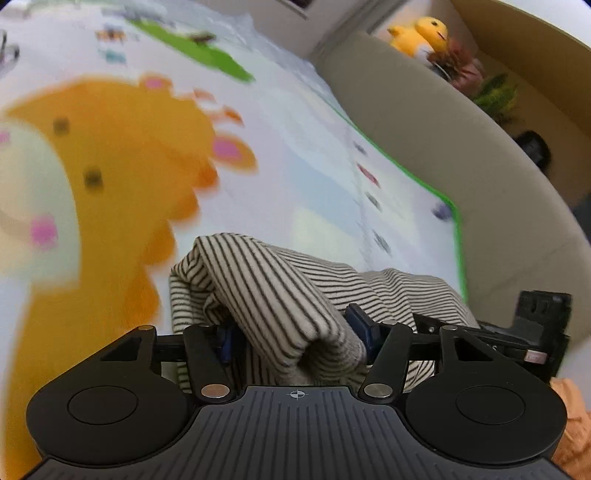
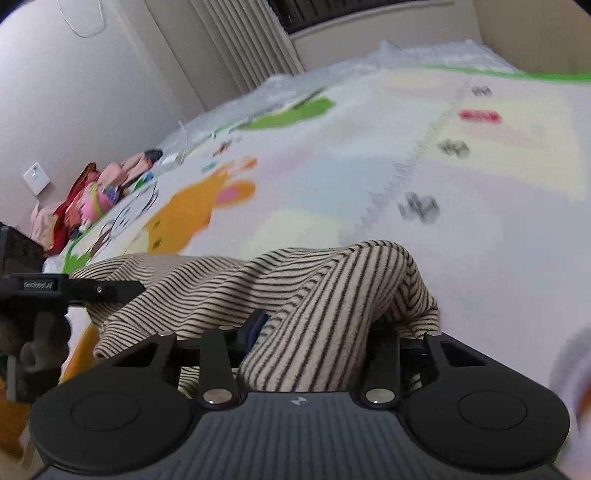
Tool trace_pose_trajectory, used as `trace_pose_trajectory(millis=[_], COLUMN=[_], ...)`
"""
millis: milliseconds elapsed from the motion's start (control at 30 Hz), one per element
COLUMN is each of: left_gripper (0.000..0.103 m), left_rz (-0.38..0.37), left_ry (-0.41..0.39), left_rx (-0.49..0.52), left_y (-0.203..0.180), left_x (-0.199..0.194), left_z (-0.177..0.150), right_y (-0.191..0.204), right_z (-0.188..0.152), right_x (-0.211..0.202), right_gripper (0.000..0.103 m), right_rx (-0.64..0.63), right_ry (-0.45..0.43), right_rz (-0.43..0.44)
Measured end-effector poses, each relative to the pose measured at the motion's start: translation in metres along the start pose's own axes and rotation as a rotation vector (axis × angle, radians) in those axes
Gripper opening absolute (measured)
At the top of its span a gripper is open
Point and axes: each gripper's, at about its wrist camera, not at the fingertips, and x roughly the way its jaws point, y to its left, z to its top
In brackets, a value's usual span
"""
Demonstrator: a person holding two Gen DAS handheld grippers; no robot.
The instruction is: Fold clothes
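A cream garment with thin black stripes [image 1: 266,288] bunches up between my left gripper [image 1: 295,336], whose blue-padded fingers [image 1: 360,325] are shut on a thick fold of it. In the right wrist view the same striped garment [image 2: 314,295] drapes over my right gripper [image 2: 314,336], which is shut on another fold; its fingers are mostly hidden by cloth. The cloth stretches between both grippers, lifted over a colourful cartoon play mat [image 1: 295,155]. The other gripper [image 2: 55,288] shows at the left edge of the right wrist view, and at the right edge [image 1: 535,332] of the left wrist view.
The play mat [image 2: 406,147] has a green border and an orange lion print [image 1: 129,166]. A beige sofa edge [image 1: 424,122] runs along its right side, with a yellow plush toy [image 1: 424,33] behind. A heap of colourful clothes [image 2: 92,199] lies by the wall. Orange cloth [image 1: 572,424] sits near the lower right.
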Motion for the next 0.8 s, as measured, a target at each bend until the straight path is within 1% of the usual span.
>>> trace_pose_trajectory(millis=[67, 133, 233, 300, 367, 500, 600, 733, 767, 800], left_gripper=[0.047, 0.045, 0.044, 0.044, 0.044, 0.044, 0.044, 0.044, 0.045, 0.045], left_rz=[0.043, 0.078, 0.074, 0.071, 0.068, 0.015, -0.004, 0.011, 0.024, 0.062], left_ry=[-0.079, -0.147, -0.176, -0.162, -0.144, -0.136, -0.128, -0.092, -0.079, -0.075], left_rx=[0.013, 0.022, 0.012, 0.028, 0.048, 0.046, 0.053, 0.052, 0.053, 0.068], left_y=[0.005, 0.008, 0.010, 0.006, 0.002, -0.006, -0.013, -0.015, -0.014, -0.013], left_x=[0.001, -0.002, -0.013, -0.021, -0.030, -0.052, -0.067, -0.064, -0.061, -0.058], left_z=[0.028, 0.047, 0.048, 0.035, 0.020, -0.006, -0.025, -0.047, -0.054, -0.059], right_y=[0.001, 0.003, 0.005, 0.007, 0.012, 0.025, 0.029, 0.026, 0.023, 0.021], right_z=[0.016, 0.031, 0.055, 0.065, 0.055, 0.029, 0.009, -0.012, -0.017, -0.022], right_x=[0.012, 0.025, 0.043, 0.050, 0.036, 0.001, -0.020, -0.028, -0.027, -0.025], right_gripper=[0.034, 0.033, 0.032, 0.031, 0.030, 0.030, 0.030, 0.030, 0.030, 0.030], right_rx=[0.005, 0.010, 0.017, 0.019, 0.013, -0.014, -0.027, -0.021, -0.014, -0.013], right_ry=[-0.031, -0.062, -0.109, -0.132, -0.129, -0.118, -0.115, -0.107, -0.102, -0.095], right_rz=[0.013, 0.027, 0.047, 0.061, 0.075, 0.102, 0.095, 0.057, 0.042, 0.022])
